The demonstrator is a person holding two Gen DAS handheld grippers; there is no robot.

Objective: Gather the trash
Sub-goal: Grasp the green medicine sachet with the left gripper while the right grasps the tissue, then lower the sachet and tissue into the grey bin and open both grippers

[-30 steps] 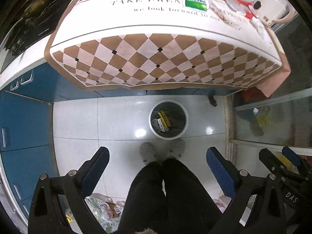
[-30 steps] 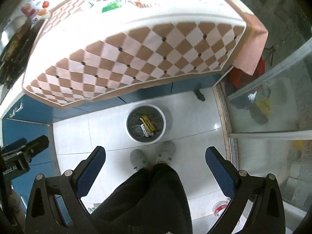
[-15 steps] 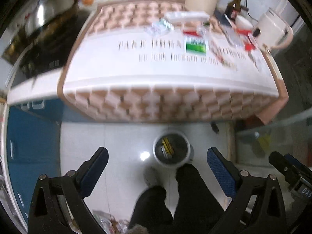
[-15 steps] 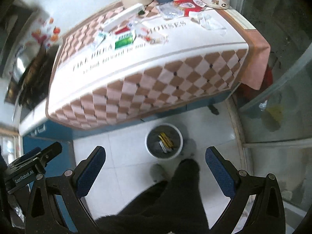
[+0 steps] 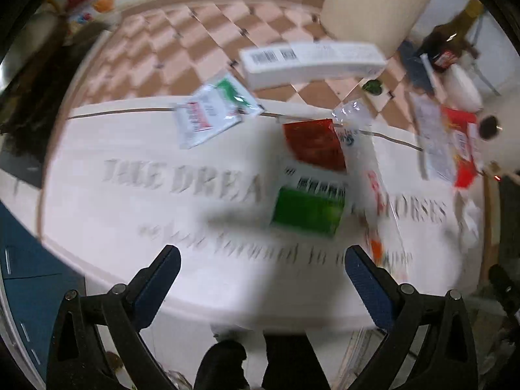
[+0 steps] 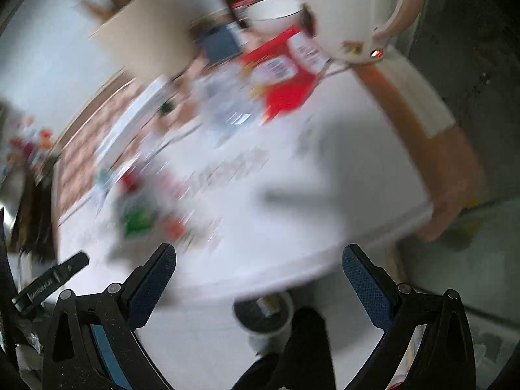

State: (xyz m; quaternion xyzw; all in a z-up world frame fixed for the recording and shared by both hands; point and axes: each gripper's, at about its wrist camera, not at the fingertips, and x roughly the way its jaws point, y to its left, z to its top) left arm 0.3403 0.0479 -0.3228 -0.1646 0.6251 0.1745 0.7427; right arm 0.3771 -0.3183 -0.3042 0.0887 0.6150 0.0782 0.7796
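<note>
Both views are blurred by motion. My left gripper [image 5: 261,268] is open and empty above the table's near edge. Ahead of it lie a green and white packet [image 5: 308,204], a red packet [image 5: 313,144], a white sachet [image 5: 211,113] and a long white box [image 5: 312,60]. My right gripper [image 6: 258,265] is open and empty too, over the table's right front part. A red wrapper [image 6: 286,74] and clear plastic [image 6: 227,107] lie far ahead of it. The white bin [image 6: 265,320] with trash inside stands on the floor below, partly hidden by the person's dark leg [image 6: 302,351].
The table wears a white cloth [image 5: 130,221] with a checked border and printed words. At the back stand a cream cylinder [image 5: 373,3], a dark bottle [image 5: 450,48], a white bowl [image 6: 276,16] and a white kettle [image 6: 354,9]. Blue cabinets [image 5: 29,292] are at the left.
Both grippers have swung up from looking at the floor bin to looking across the tabletop, and have come much closer to the packets. Both stay open and empty.
</note>
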